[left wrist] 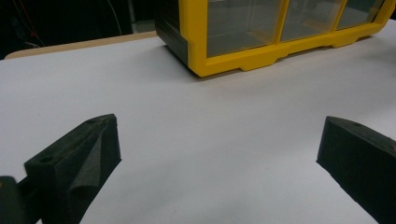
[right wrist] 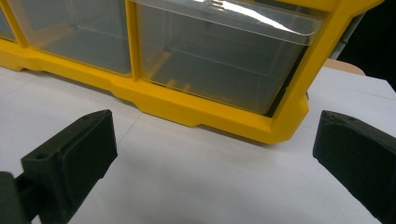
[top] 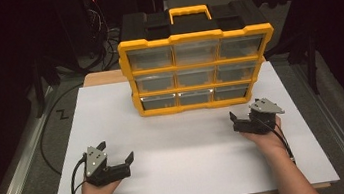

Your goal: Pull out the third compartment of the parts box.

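Note:
A yellow and black organiser (top: 197,68) with nine clear drawers and a yellow handle stands upright at the back of the white tabletop (top: 190,170). All drawers look pushed in. My left gripper (top: 115,151) rests near the front left, open, with nothing between its jaws. Open and holding nothing too, my right gripper (top: 243,112) sits just in front of the organiser's lower right corner. The left gripper (left wrist: 219,140) faces bare tabletop, with the organiser's lower left corner (left wrist: 205,51) farther off. In the right gripper view the gripper (right wrist: 215,140) faces the bottom right drawer (right wrist: 219,56), a short gap away.
A wooden table edge (top: 102,77) shows behind the white surface. Black cables (top: 50,128) trail off the left side, beside a metal rail (top: 15,188). Dark equipment and wires stand behind the organiser.

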A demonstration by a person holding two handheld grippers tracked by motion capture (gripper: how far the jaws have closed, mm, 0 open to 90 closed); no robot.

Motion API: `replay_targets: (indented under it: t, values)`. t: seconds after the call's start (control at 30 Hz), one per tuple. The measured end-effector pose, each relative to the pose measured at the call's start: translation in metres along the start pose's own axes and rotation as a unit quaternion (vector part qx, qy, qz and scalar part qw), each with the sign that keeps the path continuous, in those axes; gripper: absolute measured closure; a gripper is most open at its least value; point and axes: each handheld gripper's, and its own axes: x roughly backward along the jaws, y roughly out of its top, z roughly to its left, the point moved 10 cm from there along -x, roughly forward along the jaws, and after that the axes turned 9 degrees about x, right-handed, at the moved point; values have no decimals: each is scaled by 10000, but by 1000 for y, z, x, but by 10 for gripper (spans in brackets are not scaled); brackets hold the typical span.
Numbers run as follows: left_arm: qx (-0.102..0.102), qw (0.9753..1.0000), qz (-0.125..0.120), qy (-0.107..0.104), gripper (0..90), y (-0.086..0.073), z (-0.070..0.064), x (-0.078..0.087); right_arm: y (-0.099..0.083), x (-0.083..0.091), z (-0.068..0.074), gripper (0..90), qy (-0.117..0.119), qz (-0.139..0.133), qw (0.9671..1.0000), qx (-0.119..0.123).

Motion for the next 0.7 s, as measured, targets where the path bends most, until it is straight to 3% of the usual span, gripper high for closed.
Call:
replay_targets:
  t: [0.2, 0.37, 0.53, 0.7]
  values:
    - [-26, 10000, -60, -4, 5, 2, -2, 3, 1, 7, 0, 11, -49, -44, 9998, 208]
    - [-64, 9999, -102, 12, 5, 3, -2, 7, 1, 13, -2, 11, -92, -80, 9996, 241]
    - [23, 9999, -169, -27, 5, 5, -3, 9, -8, 24, -7, 11, -163, 1, 9993, 340]
    - [-20, 9999, -134, -17, 5, 4, -3, 8, -14, 29, -15, 11, -215, 50, 9991, 352]
